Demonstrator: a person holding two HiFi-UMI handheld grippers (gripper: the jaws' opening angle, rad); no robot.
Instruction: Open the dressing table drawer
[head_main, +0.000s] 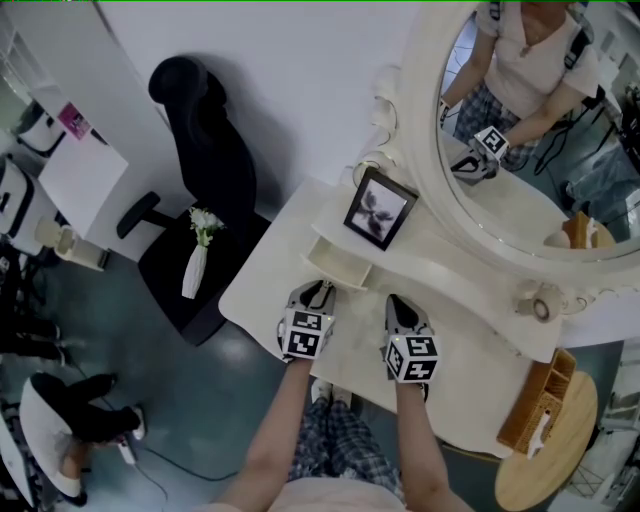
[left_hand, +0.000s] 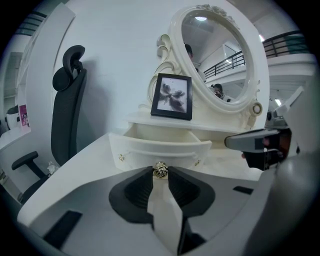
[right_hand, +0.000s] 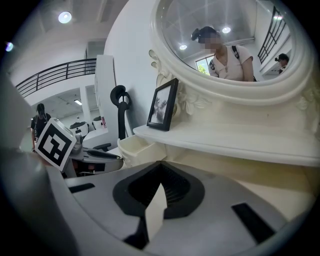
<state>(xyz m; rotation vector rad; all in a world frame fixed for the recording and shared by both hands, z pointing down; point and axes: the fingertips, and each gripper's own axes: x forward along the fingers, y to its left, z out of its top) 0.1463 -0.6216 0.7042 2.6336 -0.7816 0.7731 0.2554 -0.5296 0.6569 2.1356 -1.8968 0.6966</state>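
The white dressing table (head_main: 262, 290) has a small drawer (head_main: 338, 262) that stands pulled out from under the shelf. In the left gripper view the curved drawer front (left_hand: 135, 150) carries a small metal knob (left_hand: 160, 170). My left gripper (left_hand: 160, 173) is shut on that knob, with the knob pinched at the jaw tips. From the head view, the left gripper (head_main: 318, 292) sits right at the drawer front. My right gripper (head_main: 403, 306) rests over the tabletop beside it. In its own view the right gripper (right_hand: 158, 164) is shut with nothing held, and the drawer (right_hand: 131, 147) lies to its left.
A framed photo (head_main: 380, 208) stands on the shelf above the drawer, in front of the oval mirror (head_main: 520, 150). A black office chair (head_main: 200, 150) and a white vase with flowers (head_main: 195, 262) are left of the table. A round wooden side table (head_main: 560, 440) is at lower right.
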